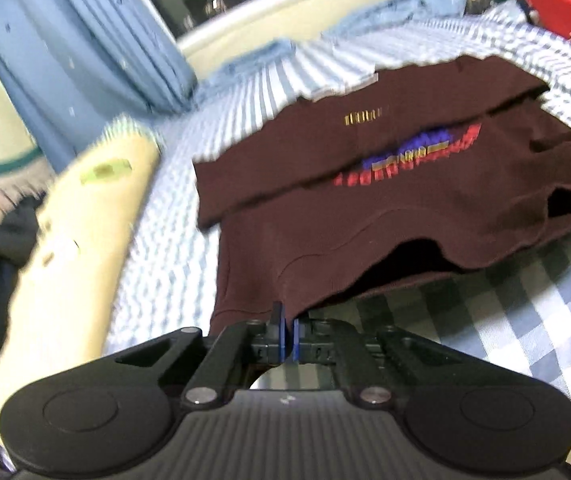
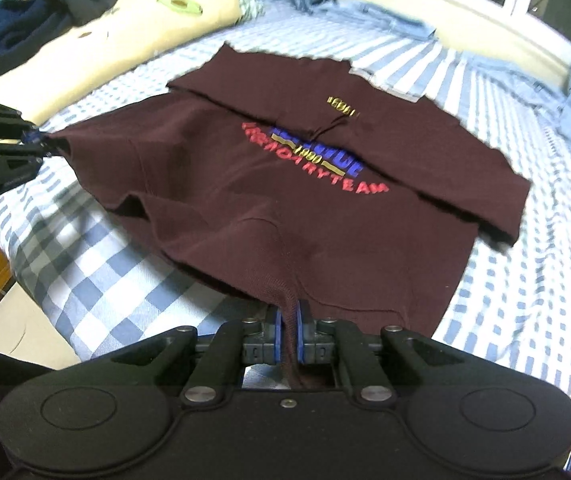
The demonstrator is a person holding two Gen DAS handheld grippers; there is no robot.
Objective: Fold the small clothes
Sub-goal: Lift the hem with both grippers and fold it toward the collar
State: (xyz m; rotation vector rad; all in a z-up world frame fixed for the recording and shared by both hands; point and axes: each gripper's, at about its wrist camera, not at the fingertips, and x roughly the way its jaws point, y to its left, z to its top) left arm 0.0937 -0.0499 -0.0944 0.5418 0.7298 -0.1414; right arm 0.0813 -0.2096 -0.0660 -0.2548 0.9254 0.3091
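Right gripper (image 2: 288, 322), bottom centre: fingers clamped on maroon shirt (image 2: 325, 168) hem. Left gripper (image 2: 39, 146), left edge: likewise pinching a corner. Shirt mid-frame on checked bedsheet (image 2: 97, 280); sleeve folded in, lengthwise fold apparently pending.

Maroon shirt (image 2: 285, 184): red arc of lettering, end legible as "RYTEAM", rest unclear; "1980" in yellow at the centre of the blue-and-yellow print; small yellow mark above it illegible; red bag (image 1: 557, 4): pale characters, too blurred to read.
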